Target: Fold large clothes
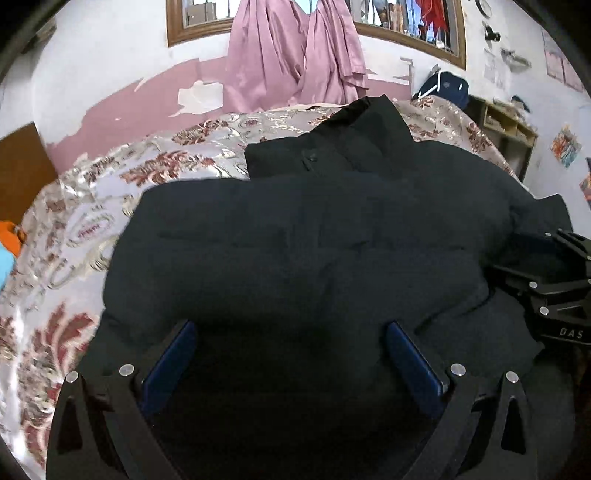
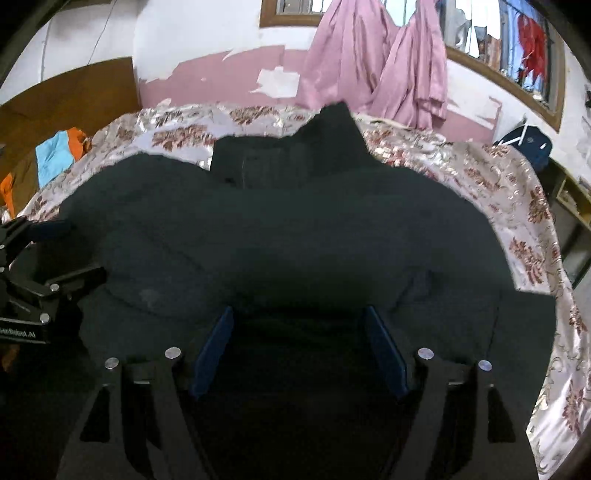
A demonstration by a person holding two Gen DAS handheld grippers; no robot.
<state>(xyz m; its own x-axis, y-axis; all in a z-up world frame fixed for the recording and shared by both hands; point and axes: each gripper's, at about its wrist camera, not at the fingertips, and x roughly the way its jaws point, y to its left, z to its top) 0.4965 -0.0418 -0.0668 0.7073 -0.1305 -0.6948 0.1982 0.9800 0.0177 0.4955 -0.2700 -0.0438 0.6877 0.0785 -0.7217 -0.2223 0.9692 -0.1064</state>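
Jacket (image 1: 314, 240) lying on bedspread (image 1: 74, 221), spreading across the middle of the bed. Collar end pointing toward twelve o'clock, toward curtains (image 1: 295, 55) hanging behind the bed below the window (image 1: 406, 29). Left gripper (image 1: 291, 332) hovering over the jacket's near edge at six o'clock; right gripper (image 2: 299, 317) sitting beside it at three o'clock. Shelf unit (image 1: 506, 125) standing at two o'clock beyond the bed.

black jacket (image 1: 295, 236) | on floral bedspread (image 1: 74, 229) (pink curtains (image 1: 295, 55) behind)
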